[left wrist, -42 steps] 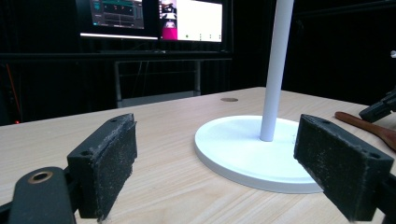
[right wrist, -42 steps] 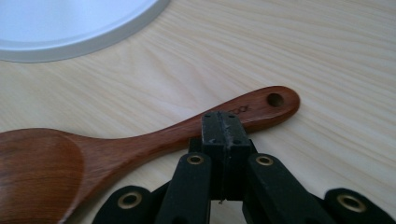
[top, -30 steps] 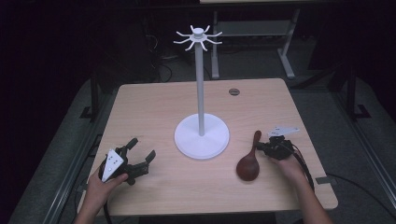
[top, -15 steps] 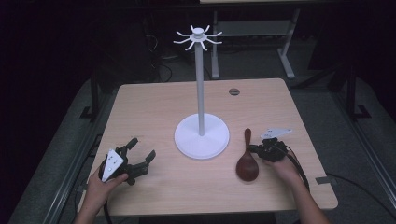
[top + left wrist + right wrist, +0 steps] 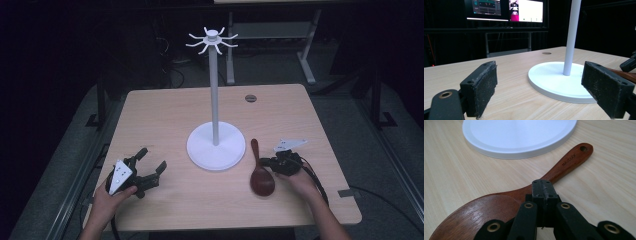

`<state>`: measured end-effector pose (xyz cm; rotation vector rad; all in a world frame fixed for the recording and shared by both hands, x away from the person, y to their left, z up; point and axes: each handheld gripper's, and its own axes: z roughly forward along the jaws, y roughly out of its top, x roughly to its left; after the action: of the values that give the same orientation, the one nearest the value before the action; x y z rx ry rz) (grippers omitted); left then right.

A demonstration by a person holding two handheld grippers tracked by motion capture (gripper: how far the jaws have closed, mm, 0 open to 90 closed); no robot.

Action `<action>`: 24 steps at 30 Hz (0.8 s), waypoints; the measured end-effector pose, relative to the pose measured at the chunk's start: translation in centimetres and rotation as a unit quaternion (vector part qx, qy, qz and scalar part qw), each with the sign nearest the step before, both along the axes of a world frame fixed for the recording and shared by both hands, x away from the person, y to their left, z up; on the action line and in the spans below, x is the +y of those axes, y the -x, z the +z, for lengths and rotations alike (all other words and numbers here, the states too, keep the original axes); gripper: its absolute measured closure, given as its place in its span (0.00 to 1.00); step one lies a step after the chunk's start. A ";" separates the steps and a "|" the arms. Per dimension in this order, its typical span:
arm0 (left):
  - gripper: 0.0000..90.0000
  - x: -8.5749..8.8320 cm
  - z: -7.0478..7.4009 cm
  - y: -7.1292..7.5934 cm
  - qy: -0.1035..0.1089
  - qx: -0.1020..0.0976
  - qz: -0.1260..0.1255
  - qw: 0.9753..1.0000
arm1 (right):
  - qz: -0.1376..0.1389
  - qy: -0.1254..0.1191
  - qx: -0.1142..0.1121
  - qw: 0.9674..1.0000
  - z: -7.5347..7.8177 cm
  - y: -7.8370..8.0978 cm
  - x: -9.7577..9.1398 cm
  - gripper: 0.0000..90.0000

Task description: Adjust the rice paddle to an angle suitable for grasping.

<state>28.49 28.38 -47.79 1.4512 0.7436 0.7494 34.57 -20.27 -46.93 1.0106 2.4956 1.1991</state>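
the right gripper (image 5: 543, 192) is clenched on the neck of the wooden spoon (image 5: 261, 172), which has swung its handle toward the white stand (image 5: 216, 145) while lying on the surface (image 5: 170, 112); likely readying a hang. the left gripper (image 5: 150, 167) rests released.

A pale wooden table (image 5: 165, 120) takes up the middle of the high view. A small round dark disc (image 5: 250, 98) is set into its top near the far edge, right of centre; in the left gripper view the disc (image 5: 546, 53) sits mid-frame on the far wood. In the upper left of that view, 2 lit screens (image 5: 504, 10) glow side by side against the dark. At the top of the high view stands a grey metal frame (image 5: 270, 50), with cables (image 5: 172, 65) on the floor left of it.
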 end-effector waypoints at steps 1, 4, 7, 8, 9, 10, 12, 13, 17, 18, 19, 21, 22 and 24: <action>0.14 0.0 0.0 0.0 0.000 0.000 0.000 1.000 | 0.005 -0.002 -0.003 1.000 0.0 0.0 0.0 1.00; 0.14 0.0 0.0 0.0 0.000 0.000 0.000 1.000 | 0.005 0.000 0.001 1.000 0.1 0.1 0.2 1.00; 0.14 0.0 0.0 0.0 0.002 0.001 0.000 1.000 | 0.004 -0.003 -0.007 1.000 0.5 0.2 0.1 1.00; 0.14 0.0 0.0 0.0 0.002 0.001 0.000 1.000 | 0.003 -0.004 -0.008 1.000 0.7 0.3 0.1 1.00; 0.14 0.0 0.0 0.0 0.001 0.001 0.000 1.000 | 0.006 -0.004 -0.008 1.000 1.2 0.7 0.3 1.00; 0.14 0.0 0.0 0.0 0.000 0.000 0.000 1.000 | 0.009 -0.005 -0.007 1.000 1.4 0.9 0.5 1.00; 0.14 0.0 0.0 0.0 0.000 0.000 0.000 1.000 | 0.016 -0.005 0.000 1.000 1.7 1.3 1.1 1.00; 0.14 0.0 0.0 0.0 -0.001 0.000 0.000 1.000 | 0.020 -0.002 0.003 1.000 1.8 1.5 1.4 1.00; 0.14 0.0 0.0 0.0 -0.002 0.000 0.000 1.000 | 0.038 0.004 0.009 0.999 2.0 2.1 2.5 1.00; 0.14 0.0 0.0 0.0 -0.002 0.000 0.000 1.000 | 0.047 0.006 0.014 0.999 2.1 2.4 3.1 1.00; 0.14 0.0 0.0 0.0 -0.002 0.000 0.000 1.000 | 0.051 0.006 0.014 0.999 2.1 2.6 3.5 1.00; 0.14 0.0 0.0 0.0 -0.001 -0.001 0.000 1.000 | 0.058 0.010 0.019 0.998 2.2 2.9 4.1 1.00; 0.14 0.0 0.0 0.0 -0.002 0.000 0.000 1.000 | 0.065 0.014 0.019 0.998 2.1 3.1 4.3 1.00; 0.14 0.0 0.0 0.0 -0.001 0.000 0.000 1.000 | 0.074 0.021 0.021 0.997 2.0 3.3 4.8 1.00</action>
<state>28.50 28.41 -47.79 1.4534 0.7421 0.7508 31.23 -15.44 -44.88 0.8619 2.6574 1.1726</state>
